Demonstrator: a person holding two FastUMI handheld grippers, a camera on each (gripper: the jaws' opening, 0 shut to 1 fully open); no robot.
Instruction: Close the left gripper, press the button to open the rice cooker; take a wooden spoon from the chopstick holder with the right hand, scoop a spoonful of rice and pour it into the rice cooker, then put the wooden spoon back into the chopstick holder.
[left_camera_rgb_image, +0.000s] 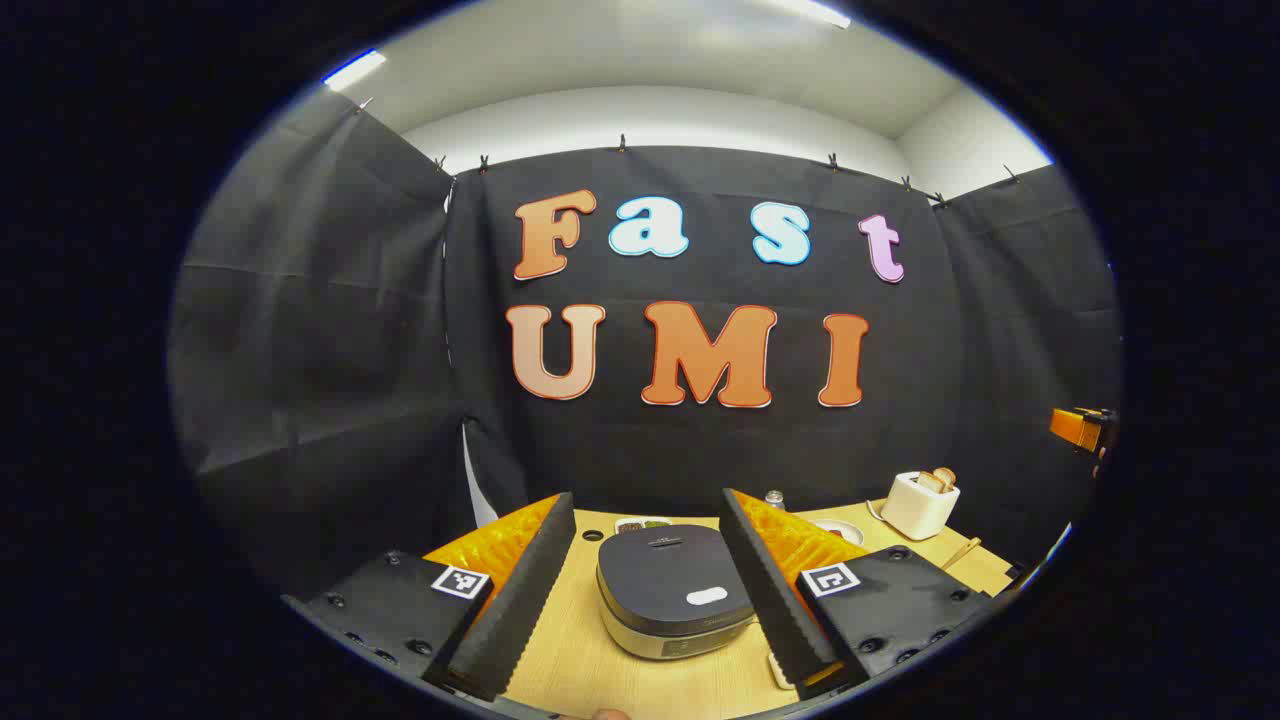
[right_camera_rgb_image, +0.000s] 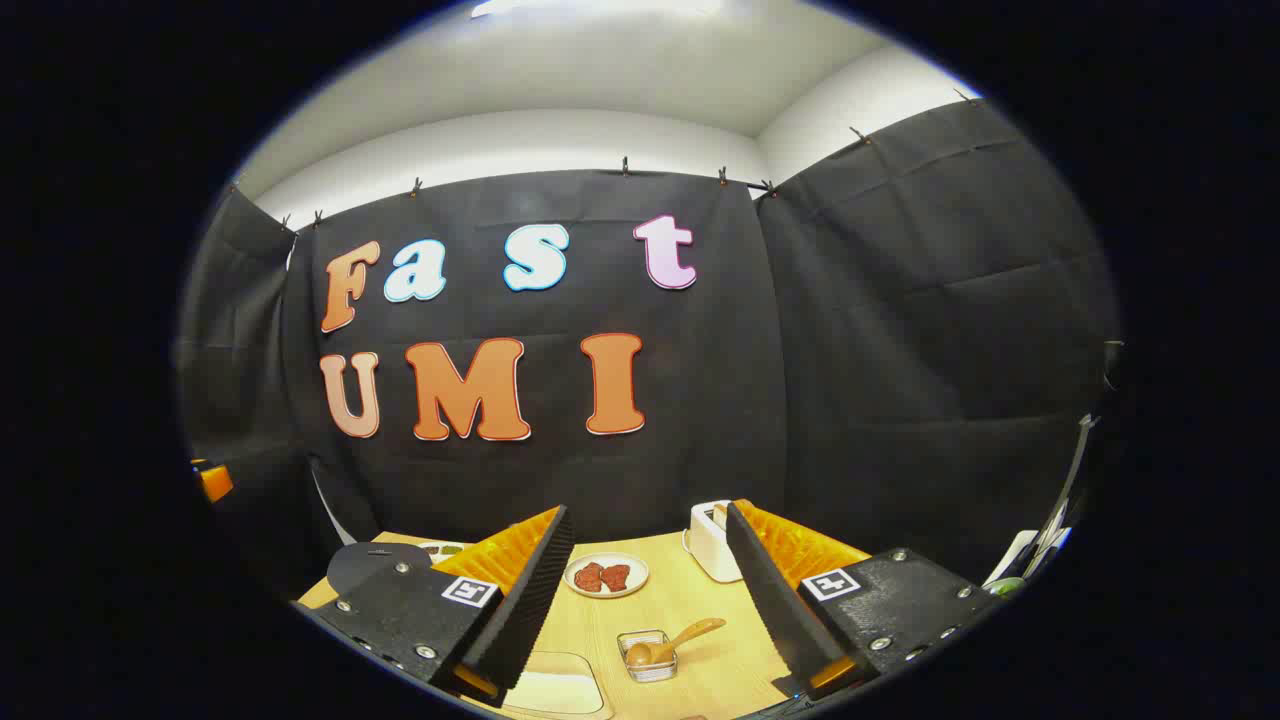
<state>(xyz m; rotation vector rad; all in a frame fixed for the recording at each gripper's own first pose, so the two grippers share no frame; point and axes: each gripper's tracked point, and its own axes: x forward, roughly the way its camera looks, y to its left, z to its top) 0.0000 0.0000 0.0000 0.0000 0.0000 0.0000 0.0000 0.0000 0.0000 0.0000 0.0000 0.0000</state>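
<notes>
Black cloth hangs behind my wooden table (left_camera_rgb_image: 580, 660). My left gripper (left_camera_rgb_image: 645, 590) is wide open, and its 2 fingers stand on each side of the rice cooker (left_camera_rgb_image: 672, 600), not touching it. The cooker lid is shut. My right gripper (right_camera_rgb_image: 645, 600) is wide open too and holds nothing. Between its fingers I see the wooden spoon (right_camera_rgb_image: 672, 640) lying in a small clear holder (right_camera_rgb_image: 646, 655). Near it sit a plate (right_camera_rgb_image: 606, 575) and a white toaster (right_camera_rgb_image: 712, 541).
</notes>
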